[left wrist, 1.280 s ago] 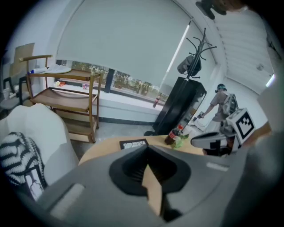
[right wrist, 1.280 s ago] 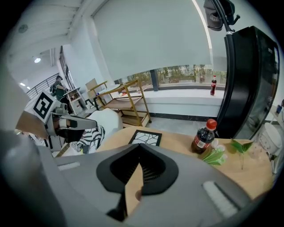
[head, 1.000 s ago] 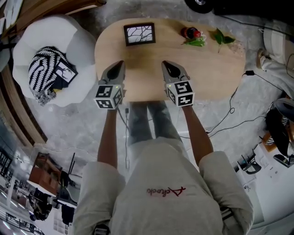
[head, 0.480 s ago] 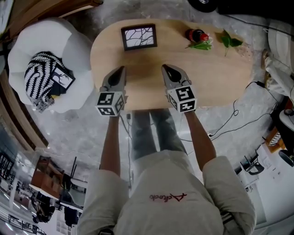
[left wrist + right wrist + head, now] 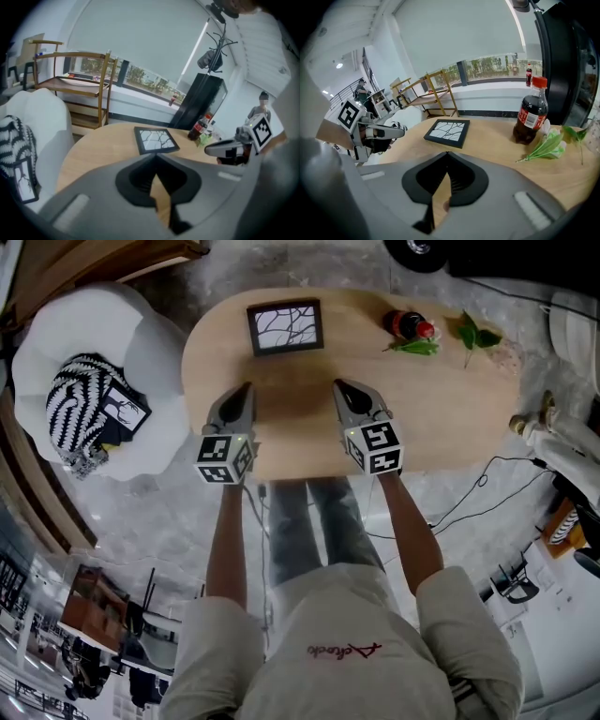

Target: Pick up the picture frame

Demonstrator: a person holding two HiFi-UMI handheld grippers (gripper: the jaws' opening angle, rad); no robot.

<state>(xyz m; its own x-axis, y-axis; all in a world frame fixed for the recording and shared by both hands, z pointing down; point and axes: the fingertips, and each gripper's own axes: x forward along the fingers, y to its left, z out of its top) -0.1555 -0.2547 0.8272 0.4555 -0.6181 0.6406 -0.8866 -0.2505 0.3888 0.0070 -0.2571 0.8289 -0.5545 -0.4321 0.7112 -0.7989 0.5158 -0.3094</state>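
The picture frame (image 5: 285, 326) is black with a white, branch-patterned picture and lies flat at the far side of the oval wooden table (image 5: 450, 418). It also shows in the left gripper view (image 5: 156, 139) and the right gripper view (image 5: 447, 132). My left gripper (image 5: 247, 387) hovers over the near part of the table, shut and empty, short of the frame. My right gripper (image 5: 338, 385) hangs beside it, also shut and empty. In each gripper view the jaws (image 5: 155, 155) (image 5: 447, 153) meet at the tips, with the frame beyond them.
A cola bottle (image 5: 407, 322) and green leaves (image 5: 475, 334) lie at the table's far right. A white armchair (image 5: 141, 343) with a striped cushion (image 5: 80, 409) and a small framed picture stands left of the table. Cables run on the floor at the right.
Both grippers have sunk toward the tabletop, side by side, still shut. The table and frame sit slightly lower in the head view.
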